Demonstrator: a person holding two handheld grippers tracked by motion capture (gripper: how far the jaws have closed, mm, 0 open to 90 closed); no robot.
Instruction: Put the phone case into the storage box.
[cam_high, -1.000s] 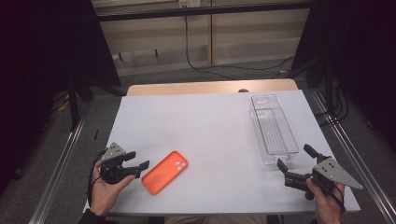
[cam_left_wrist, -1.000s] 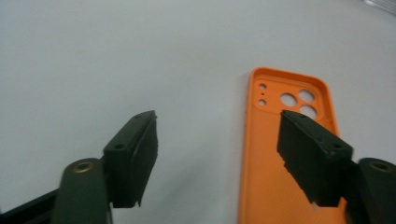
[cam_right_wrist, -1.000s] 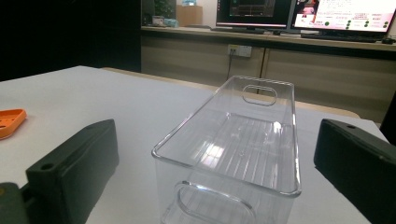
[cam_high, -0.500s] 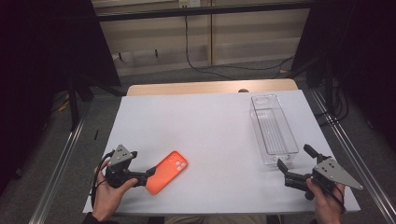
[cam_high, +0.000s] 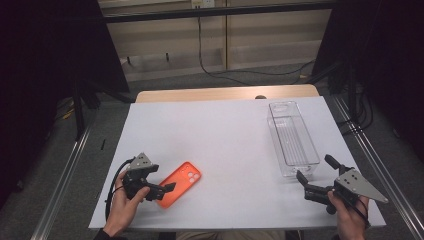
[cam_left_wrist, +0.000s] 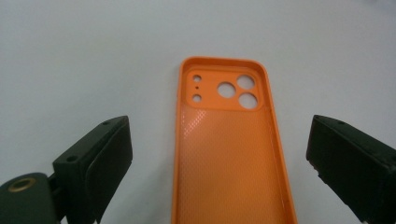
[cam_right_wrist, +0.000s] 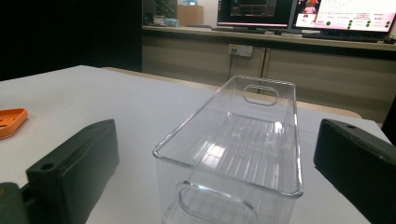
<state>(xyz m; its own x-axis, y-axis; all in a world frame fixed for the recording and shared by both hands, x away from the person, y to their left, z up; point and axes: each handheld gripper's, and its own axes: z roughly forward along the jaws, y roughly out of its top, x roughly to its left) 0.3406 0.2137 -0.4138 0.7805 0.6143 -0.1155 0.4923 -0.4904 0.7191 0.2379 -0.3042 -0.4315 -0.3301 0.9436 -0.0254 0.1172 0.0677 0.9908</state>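
- Two handheld grippers work over a white table (cam_high: 225, 130), one in each of the person's hands at the near edge.
- Lying flat near the front left of the table is an orange phone case (cam_high: 179, 183), inner side up, with its camera cut-outs at the far end.
- At the case's near end sits the left gripper (cam_high: 167, 191); its jaws have just been opening and now stand wide, one on each side of the case, neither pad touching it in the left gripper view.
- Standing lengthwise on the right side of the table, well apart from the case, is a clear plastic bin (cam_high: 293, 145) with handle cut-outs in its end walls.
- Just before the bin's near end, the right gripper (cam_high: 315, 176) has its jaws spread wide, gripping nothing; the bin shows between them.
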